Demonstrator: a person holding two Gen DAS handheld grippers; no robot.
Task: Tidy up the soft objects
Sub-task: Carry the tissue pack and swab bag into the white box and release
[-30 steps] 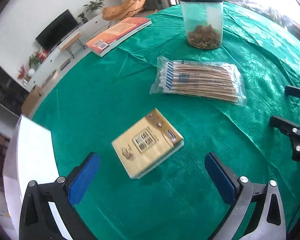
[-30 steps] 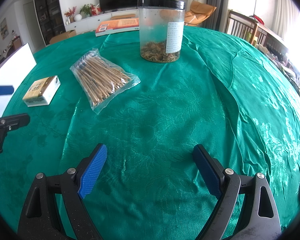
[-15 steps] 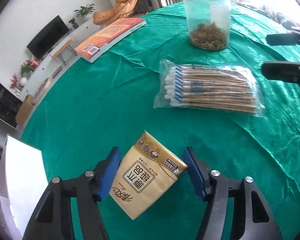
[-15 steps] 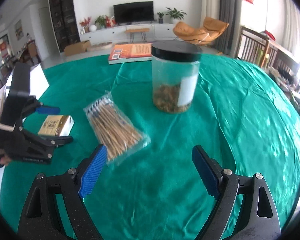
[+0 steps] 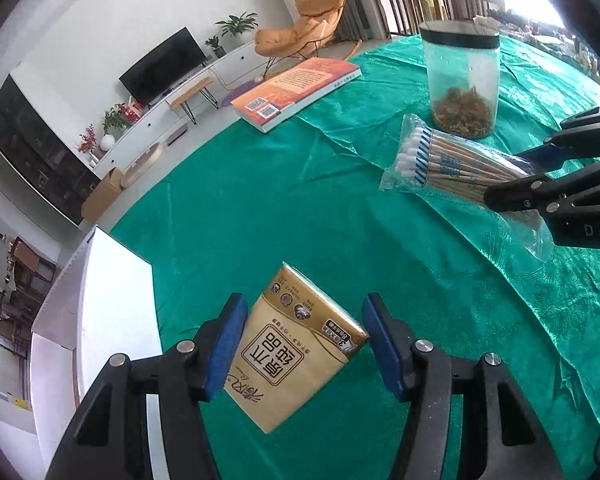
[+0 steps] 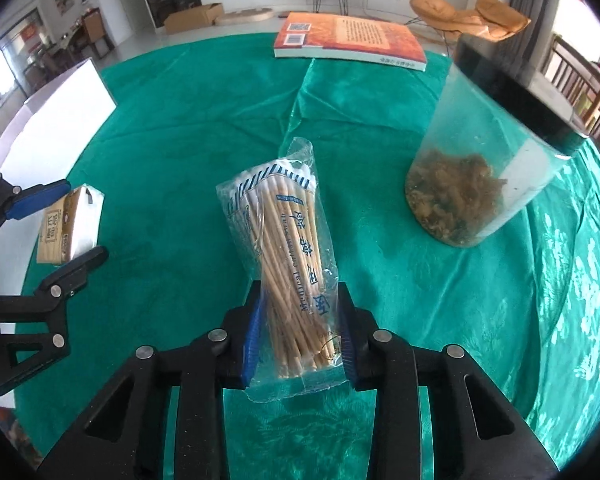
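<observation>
My left tongs, jaws closing, pinch the tissue pack, lifted off the green tabletop. My right tongs, jaws closing, pinch the cotton-swab bag; the jar stands at two o'clock of it.

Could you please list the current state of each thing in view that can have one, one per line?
Left claw: closing, pads on the tissue pack's sides.
Tissue pack: gripped, tilted, wrapper sealed.
Right claw: closing on the swab bag's lower end.
Cotton swab bag: sealed, pinched at one end.
Clear jar: upright on the green tablecloth, black lid on, partly filled.
Book: closed, lying flat.
</observation>
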